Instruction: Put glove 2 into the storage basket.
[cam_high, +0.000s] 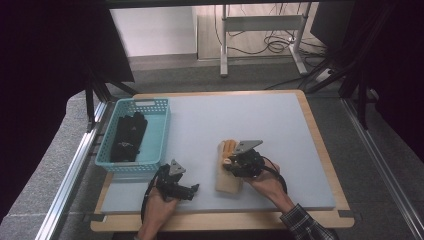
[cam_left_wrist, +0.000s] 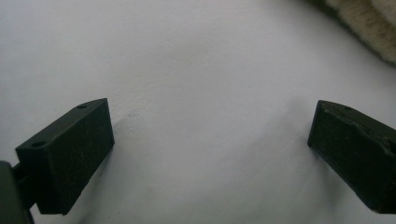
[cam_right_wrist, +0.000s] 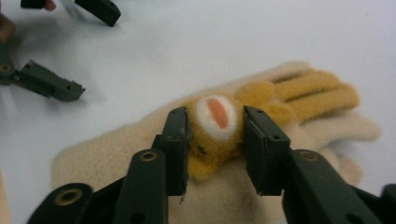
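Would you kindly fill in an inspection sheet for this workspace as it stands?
Surface: pale table mat on a wood-edged board, clean.
Job's things: cream glove lying flat; its orange bear patch sits between the right claw's jaws, pads against its sides.
Clutter: teal basket at left, holding dark gloves.
Grippers: left claw open above bare mat.
Cables: black leads trail from both; loose wires on the floor beyond.
Surroundings: desk legs, dark curtains.
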